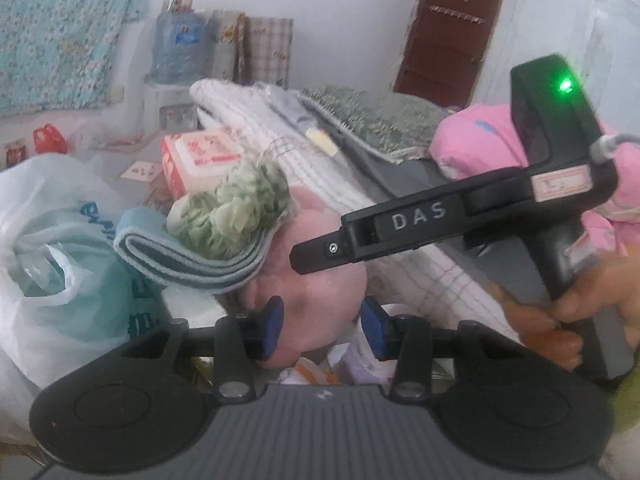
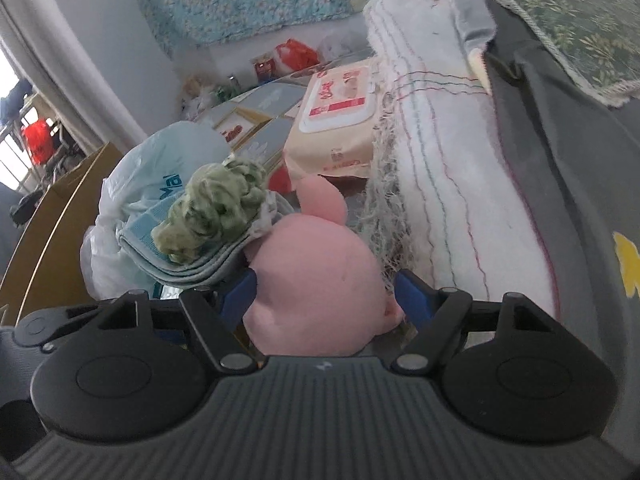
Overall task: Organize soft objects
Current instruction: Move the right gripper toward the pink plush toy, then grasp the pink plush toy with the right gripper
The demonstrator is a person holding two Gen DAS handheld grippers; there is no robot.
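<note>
A pink plush toy lies among the clutter, beside a folded light-blue towel with a green knitted bundle on top. My left gripper has its blue pads against both sides of the toy's lower part, shut on it. From the right a hand holds my right gripper, whose fingers reach over the toy's top. In the right wrist view the plush toy fills the space between the blue pads of the right gripper. Its round shape looks unsqueezed and the jaws stand wide. The towel and green bundle sit just left of it.
A white plastic bag bulges at the left. A wet-wipes pack lies behind the toy. A white fringed blanket, grey fabric and a green patterned cushion rise at the right. Pink bedding and a brown door are beyond.
</note>
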